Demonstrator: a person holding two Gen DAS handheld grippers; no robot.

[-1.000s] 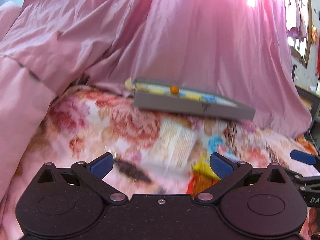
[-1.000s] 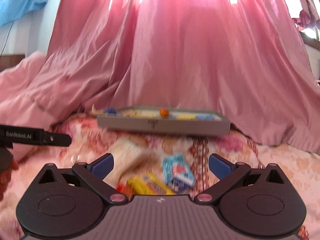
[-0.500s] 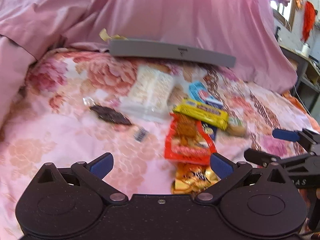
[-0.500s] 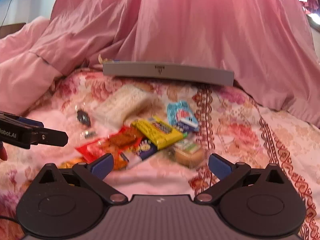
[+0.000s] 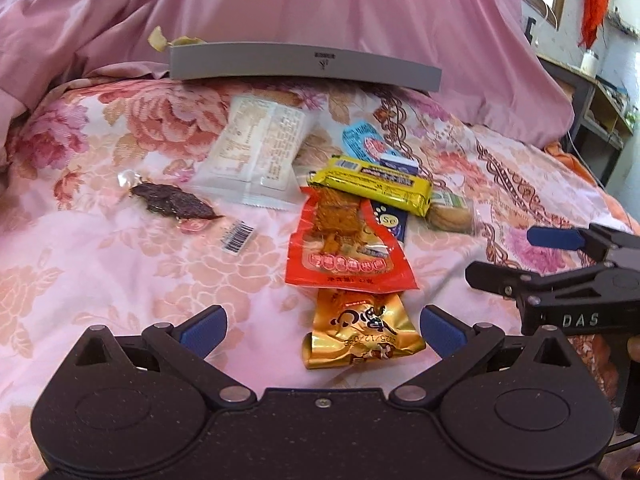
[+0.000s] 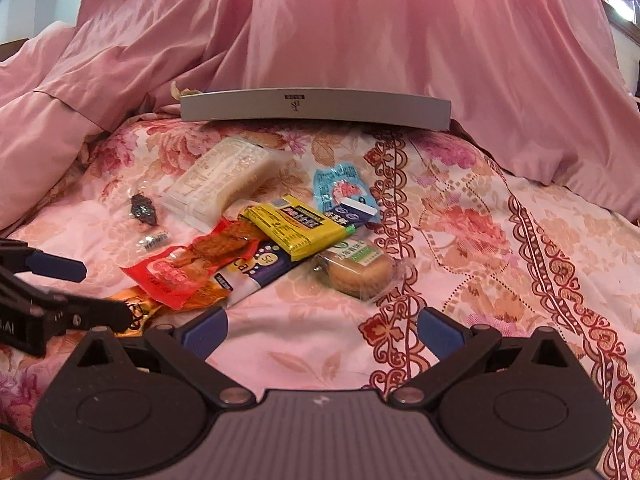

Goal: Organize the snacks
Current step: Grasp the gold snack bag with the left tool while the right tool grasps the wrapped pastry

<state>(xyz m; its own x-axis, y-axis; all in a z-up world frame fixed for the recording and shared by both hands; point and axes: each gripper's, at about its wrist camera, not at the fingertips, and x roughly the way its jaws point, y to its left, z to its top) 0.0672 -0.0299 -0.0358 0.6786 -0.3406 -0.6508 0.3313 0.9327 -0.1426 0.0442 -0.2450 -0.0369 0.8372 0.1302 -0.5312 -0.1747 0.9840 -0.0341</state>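
We see our left gripper (image 5: 322,330) low over the floral bedspread (image 5: 80,264), its blue-padded fingers spread wide, with a crumpled gold packet (image 5: 360,330) lying between them. Just beyond, a red packet (image 5: 346,254) overlaps the gold one's far end, and a yellow bar (image 5: 372,185) lies across the red packet's top. A white wrapped snack (image 5: 262,156) sits left of the bar, a dark dried piece (image 5: 172,205) farther left. A grey tray (image 5: 304,65) stands at the back against pink fabric (image 5: 320,4). Our right gripper (image 5: 524,258) enters from the right, fingers apart.
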